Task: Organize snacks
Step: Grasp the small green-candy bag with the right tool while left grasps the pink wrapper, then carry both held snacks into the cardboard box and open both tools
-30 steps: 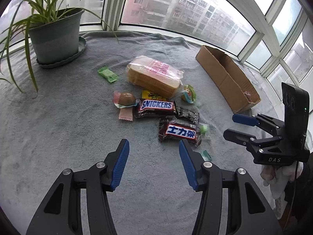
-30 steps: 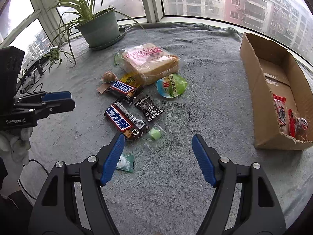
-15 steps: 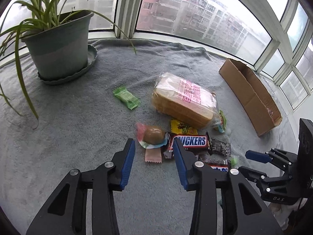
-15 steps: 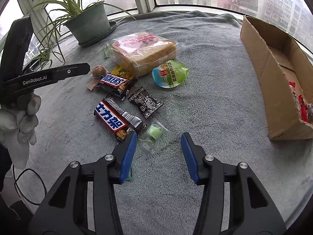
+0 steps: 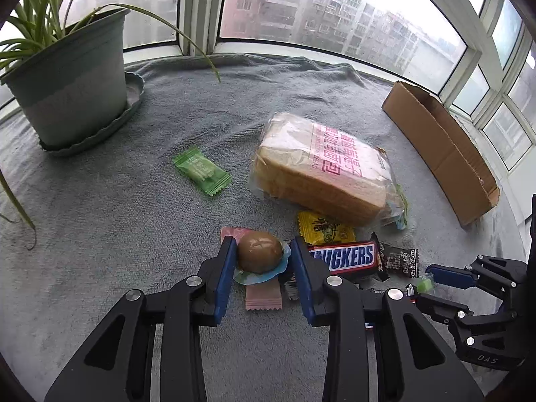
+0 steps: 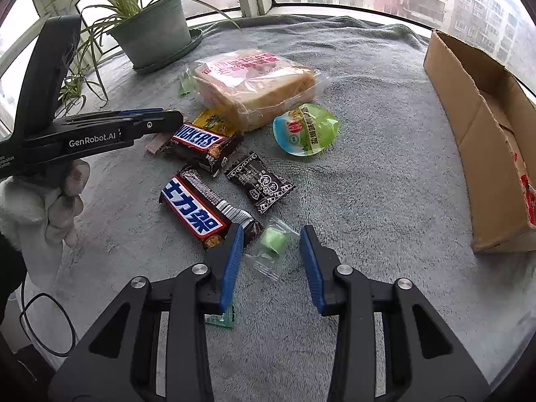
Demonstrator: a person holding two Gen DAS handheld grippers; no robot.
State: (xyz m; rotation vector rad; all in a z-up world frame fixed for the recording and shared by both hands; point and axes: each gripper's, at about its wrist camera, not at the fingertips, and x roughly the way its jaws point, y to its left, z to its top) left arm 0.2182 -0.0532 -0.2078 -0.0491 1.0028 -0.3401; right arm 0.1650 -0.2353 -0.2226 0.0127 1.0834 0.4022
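Snacks lie on a grey blanket point(image 5: 117, 207). My left gripper point(image 5: 263, 254) is open, its blue pads on either side of a brown packaged egg point(image 5: 259, 255) without clearly pressing it. A Snickers bar point(image 5: 345, 256), a yellow packet point(image 5: 323, 231) and a bread loaf point(image 5: 321, 171) lie beside it. My right gripper point(image 6: 270, 246) is open around a small green candy in a clear wrapper point(image 6: 273, 243), with gaps on both sides. A second Snickers bar point(image 6: 197, 211) and a black packet point(image 6: 259, 182) lie near it. A cardboard box point(image 6: 482, 127) stands at the right.
A potted plant point(image 5: 70, 77) stands at the back left. A green candy point(image 5: 202, 171) lies left of the loaf. A green jelly cup point(image 6: 305, 129) sits by the loaf. A small green packet point(image 6: 221, 318) lies under my right gripper. Windows ring the ledge.
Both grippers moved forward and down and narrowed. The left one now straddles the egg; the right one now straddles the small green candy.
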